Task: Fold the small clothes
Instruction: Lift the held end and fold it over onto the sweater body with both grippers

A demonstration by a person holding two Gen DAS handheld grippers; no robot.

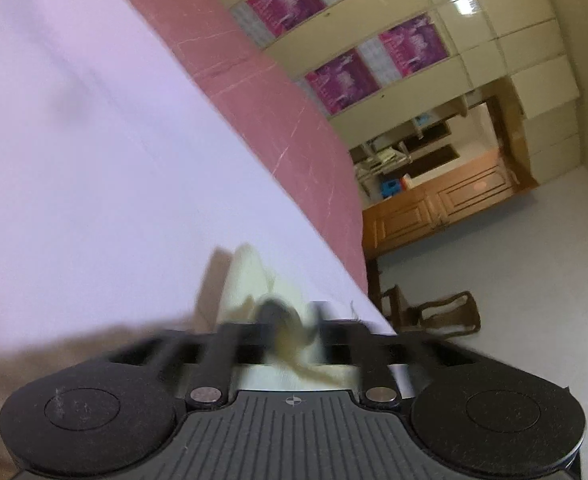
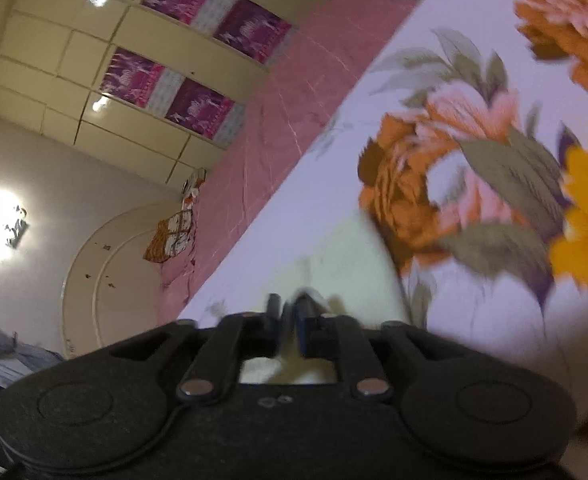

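Both claws low over the bed [image 1: 94,160], each at a corner of the small cream garment [image 1: 250,280].

Left claw [image 1: 290,320]: heavy blur. The fingers look parted, with a rumpled tuft of cream cloth between them. Pads do not seem to press on it; I read it as released.

Right claw [image 2: 290,320]: fingers stand a little apart, a thin fold of the cloth in the gap. Not clenched as far as I can see.

Step in hand, my judgement: a fold just laid down, both corners being let go. Next move calls for drawing both claws clear without dragging the fabric, then finding a fresh edge for the following fold.

Garment: pale cream, soft, thin, slightly frayed or stringy at the left corner. It lies on the bed's flowered sheet [image 2: 473,160], near the edge that meets the pink side panel [image 1: 262,112]. Its full outline is hidden by the claws; how many folds are done I cannot tell.
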